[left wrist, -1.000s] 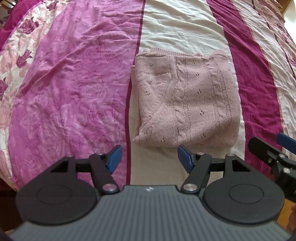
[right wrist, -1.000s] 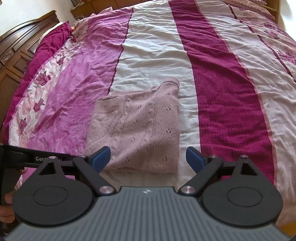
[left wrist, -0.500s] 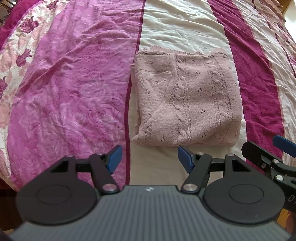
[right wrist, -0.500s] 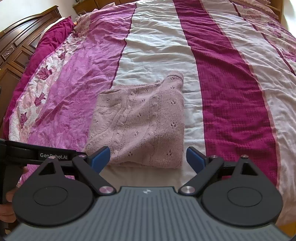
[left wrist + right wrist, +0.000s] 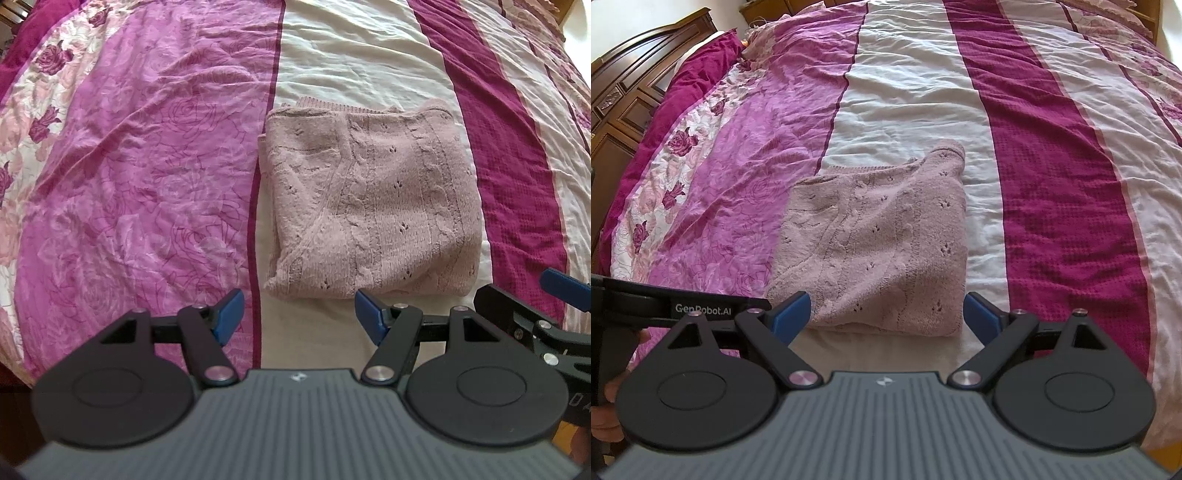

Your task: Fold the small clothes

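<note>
Your left gripper (image 5: 299, 320) and right gripper (image 5: 886, 317), both wide open and empty, near the folded pink sweater (image 5: 373, 206).

A wide bed fills the room, its bedspread (image 5: 1015, 155) running away in long stripes: cream, deep magenta, lilac with faint roses, and a rose-printed band at the left edge. Dark carved wood panelling (image 5: 624, 99) stands along the left. A pale wall (image 5: 665, 18) shows behind. Daylight falls softly across the creased cloth.

Bedroom — bedspread (image 5: 1052, 155), wooden headboard (image 5: 624, 96)
</note>
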Demonstrator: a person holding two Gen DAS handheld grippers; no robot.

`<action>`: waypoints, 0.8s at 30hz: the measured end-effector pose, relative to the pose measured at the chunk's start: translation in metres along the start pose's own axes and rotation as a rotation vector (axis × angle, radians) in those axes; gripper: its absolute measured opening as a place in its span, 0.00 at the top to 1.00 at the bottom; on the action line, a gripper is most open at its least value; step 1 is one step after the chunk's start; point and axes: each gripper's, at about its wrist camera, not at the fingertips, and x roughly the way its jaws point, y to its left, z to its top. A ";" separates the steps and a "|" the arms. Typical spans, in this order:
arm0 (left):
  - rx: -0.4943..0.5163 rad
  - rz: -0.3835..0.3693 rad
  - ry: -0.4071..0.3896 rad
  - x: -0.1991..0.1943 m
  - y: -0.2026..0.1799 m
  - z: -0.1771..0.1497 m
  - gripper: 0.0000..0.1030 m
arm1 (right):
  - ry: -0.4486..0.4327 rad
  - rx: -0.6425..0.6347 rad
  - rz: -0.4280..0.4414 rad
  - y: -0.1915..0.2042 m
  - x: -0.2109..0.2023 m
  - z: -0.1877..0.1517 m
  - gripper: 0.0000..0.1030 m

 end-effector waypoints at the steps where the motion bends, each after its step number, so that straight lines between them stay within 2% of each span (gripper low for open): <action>1: 0.001 0.000 -0.001 0.000 0.000 0.000 0.34 | 0.001 0.000 0.000 0.000 0.000 0.000 0.09; 24: -0.004 0.005 0.003 0.005 0.003 0.001 0.34 | 0.012 -0.003 -0.001 0.003 0.007 0.000 0.09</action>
